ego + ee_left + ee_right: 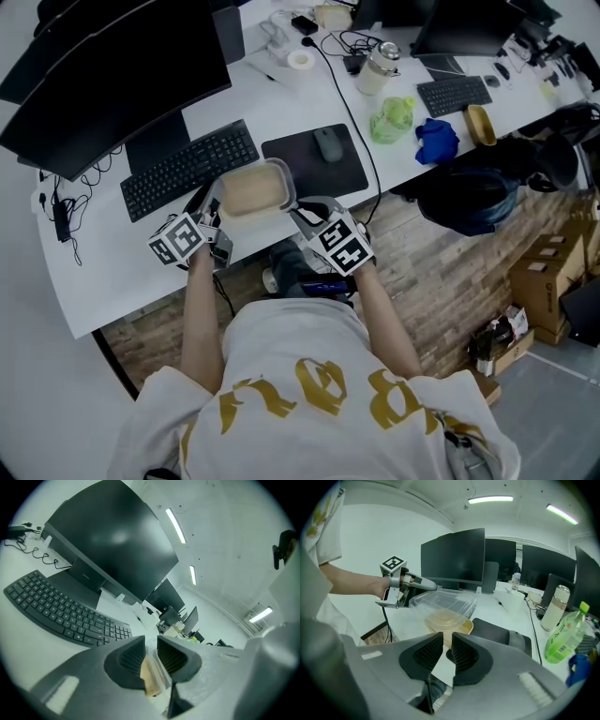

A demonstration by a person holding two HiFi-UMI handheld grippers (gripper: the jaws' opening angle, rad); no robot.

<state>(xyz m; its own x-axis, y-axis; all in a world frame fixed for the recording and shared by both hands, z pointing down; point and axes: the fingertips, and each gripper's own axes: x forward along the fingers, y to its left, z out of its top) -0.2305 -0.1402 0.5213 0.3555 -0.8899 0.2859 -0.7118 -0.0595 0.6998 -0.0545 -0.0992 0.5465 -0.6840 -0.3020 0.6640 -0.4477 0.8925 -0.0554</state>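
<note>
Holding the clear-lidded beige plastic food tub (253,190) just above the white table (103,272), my left tongs (151,658) clamp its left rim and my right tongs (446,648) pinch its right rim, its long axis spanning between them.

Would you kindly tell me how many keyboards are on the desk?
2: one keyboard before the left monitor, beside the mouse pad; a second keyboard far right, above the blue cloth. Others may be hidden.
</note>
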